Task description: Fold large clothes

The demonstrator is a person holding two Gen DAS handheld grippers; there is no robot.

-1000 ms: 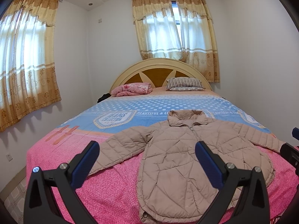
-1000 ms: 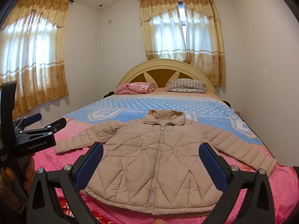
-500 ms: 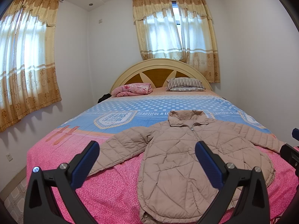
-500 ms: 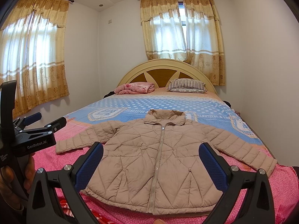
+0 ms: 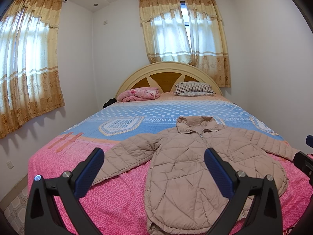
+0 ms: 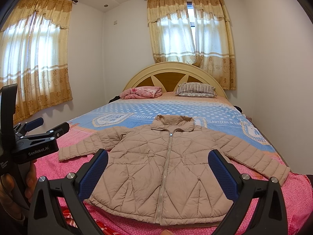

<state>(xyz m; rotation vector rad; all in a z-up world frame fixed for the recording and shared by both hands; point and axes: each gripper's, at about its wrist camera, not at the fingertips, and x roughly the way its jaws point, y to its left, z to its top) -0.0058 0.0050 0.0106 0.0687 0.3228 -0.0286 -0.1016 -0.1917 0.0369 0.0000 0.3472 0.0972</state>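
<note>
A beige quilted jacket [image 5: 195, 166] [image 6: 162, 162] lies flat and zipped on the bed, collar toward the headboard, both sleeves spread out sideways. My left gripper [image 5: 154, 156] hovers open above the bed's foot, over the jacket's left sleeve and side, holding nothing. My right gripper [image 6: 158, 157] is open too, above the jacket's lower front, with nothing between its blue pads [image 6: 221, 173]. In the right wrist view the left gripper [image 6: 48, 124] shows at the left edge, held by a hand. A dark part of the right gripper shows at the right edge of the left wrist view.
The bed [image 5: 82, 168] has a pink and blue cover and a curved wooden headboard [image 6: 174, 74]. A folded pink blanket [image 5: 139, 94] and a striped pillow [image 5: 192, 88] lie by the headboard. Walls flank both sides; curtained windows [image 6: 33, 58] stand left and behind.
</note>
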